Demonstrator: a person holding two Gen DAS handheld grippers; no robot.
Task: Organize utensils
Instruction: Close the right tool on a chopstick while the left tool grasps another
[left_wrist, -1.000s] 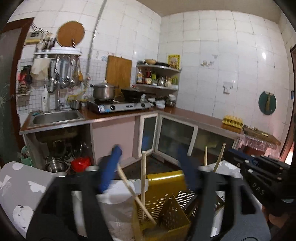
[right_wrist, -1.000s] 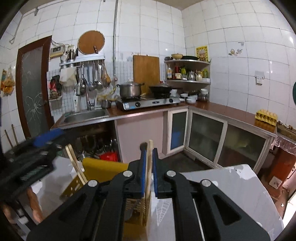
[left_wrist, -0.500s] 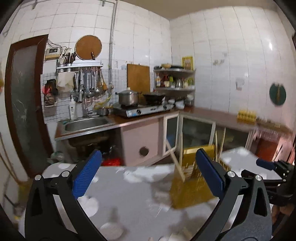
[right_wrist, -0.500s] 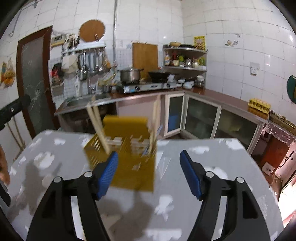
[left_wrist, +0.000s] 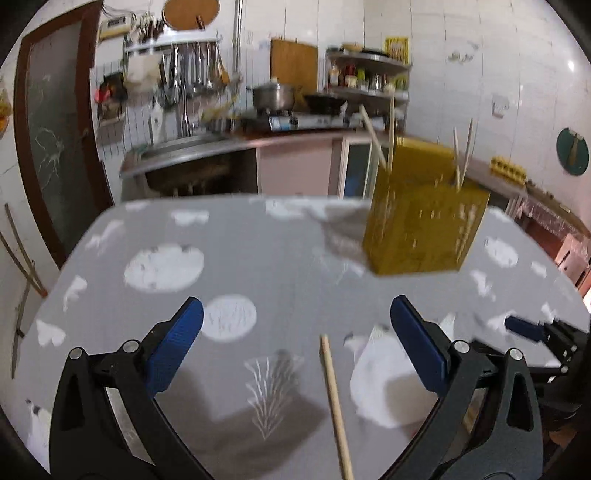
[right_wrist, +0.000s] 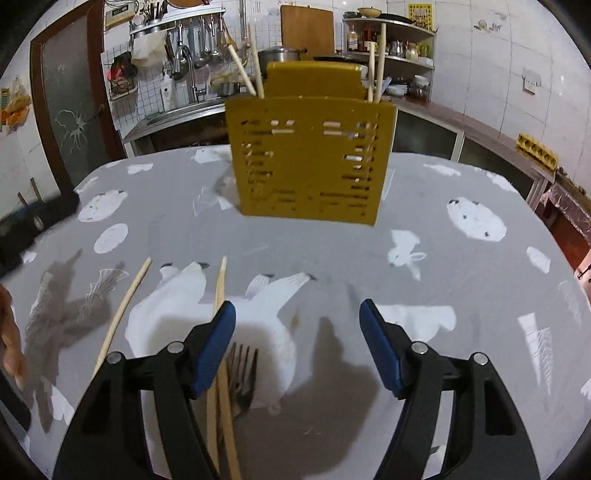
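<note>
Both grippers, left (left_wrist: 295, 343) and right (right_wrist: 297, 341), stand released and empty. Four chopsticks already sit in the yellow holder (right_wrist: 308, 158) at twelve o'clock; loose chopsticks (right_wrist: 219, 291) and a fork (right_wrist: 242, 380) lie at seven o'clock. Judging by this, the next pickup is in hand: lower, straddle one stick, then clench.

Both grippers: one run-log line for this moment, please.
left gripper: open, empty | right gripper: open, empty | yellow holder: four chopsticks in | tablecloth: loose chopsticks, fork
</note>
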